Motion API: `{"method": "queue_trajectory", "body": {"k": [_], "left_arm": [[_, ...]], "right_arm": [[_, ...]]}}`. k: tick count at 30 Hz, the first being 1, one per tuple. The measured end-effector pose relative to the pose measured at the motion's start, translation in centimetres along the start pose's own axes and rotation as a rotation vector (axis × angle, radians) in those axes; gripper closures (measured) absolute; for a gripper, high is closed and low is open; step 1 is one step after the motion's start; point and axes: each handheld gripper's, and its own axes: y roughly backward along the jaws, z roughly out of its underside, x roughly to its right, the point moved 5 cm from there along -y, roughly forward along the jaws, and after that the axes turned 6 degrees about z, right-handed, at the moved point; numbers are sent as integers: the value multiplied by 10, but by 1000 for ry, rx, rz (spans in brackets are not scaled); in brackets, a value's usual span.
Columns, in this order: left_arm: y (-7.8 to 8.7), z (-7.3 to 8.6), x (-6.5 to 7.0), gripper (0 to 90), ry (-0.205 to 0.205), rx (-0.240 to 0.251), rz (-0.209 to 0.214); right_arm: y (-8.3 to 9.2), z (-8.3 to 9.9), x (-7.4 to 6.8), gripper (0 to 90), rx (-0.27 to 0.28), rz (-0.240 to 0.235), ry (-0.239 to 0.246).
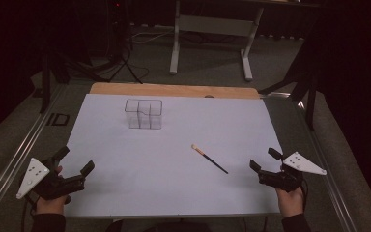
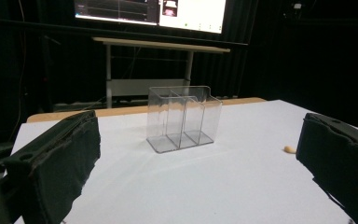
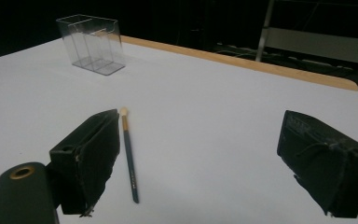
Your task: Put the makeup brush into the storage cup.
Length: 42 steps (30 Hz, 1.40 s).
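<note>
1. Lowest in the high view, two hands come in from the bottom edge, each holding one gripper. The left gripper (image 1: 76, 159) sits at the lower left on the near corner of the white sheet, its jaws spread wide with nothing between them. The right gripper (image 1: 264, 160) sits at the lower right by the sheet's edge, its jaws likewise parted and empty.
2. Each gripper carries one grey three-cornered plate: one at the far lower left (image 1: 32, 176), one at the lower right (image 1: 303, 163).
3. A little above and left of the right gripper lies one brush (image 1: 209, 158), flat on the sheet, slanting from its pale tip at the upper left to its dark handle end at the lower right. In the right gripper view the brush (image 3: 129, 154) lies just beside the left-hand jaw, apart from it.
4. The white sheet (image 1: 174, 193) covers most of the table; nothing stands between either gripper and the brush.
5. Higher, left of centre, stands one clear plastic organizer (image 1: 144, 114), upright, with several compartments, all empty. In the left gripper view the organizer (image 2: 182, 119) stands mid-frame between the two jaws, well beyond them.
6. Behind the sheet shows a strip of wooden table edge (image 1: 174, 90).
7. At the top of the frame, on the grey floor, stands one white-legged desk (image 1: 212, 24); dark stands flank the table left and right.
</note>
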Motion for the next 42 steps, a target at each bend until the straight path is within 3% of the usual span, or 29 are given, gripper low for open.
{"method": "queue_trajectory", "body": {"k": [9,13,18,29,37,42], "left_arm": [[1,-2,1,0,-1,5,-5],[1,-3,1,0,-9,6,-5],[2,-4,0,0,-4,9,-10],[2,-4,1,0,-4,8,-10],[4,-6,1,0,-16,5,-25],[3,-5,2,0,-14,7,-21]], "right_arm": [[6,-11,-1,128,17,13,2],[12,-25,0,132,36,20,-14],[13,-46,-3,133,39,3,7],[-6,-78,-16,119,32,-68,57],[-29,-86,-30,117,-61,-146,94],[-44,-85,-40,107,-87,-179,97]]}}
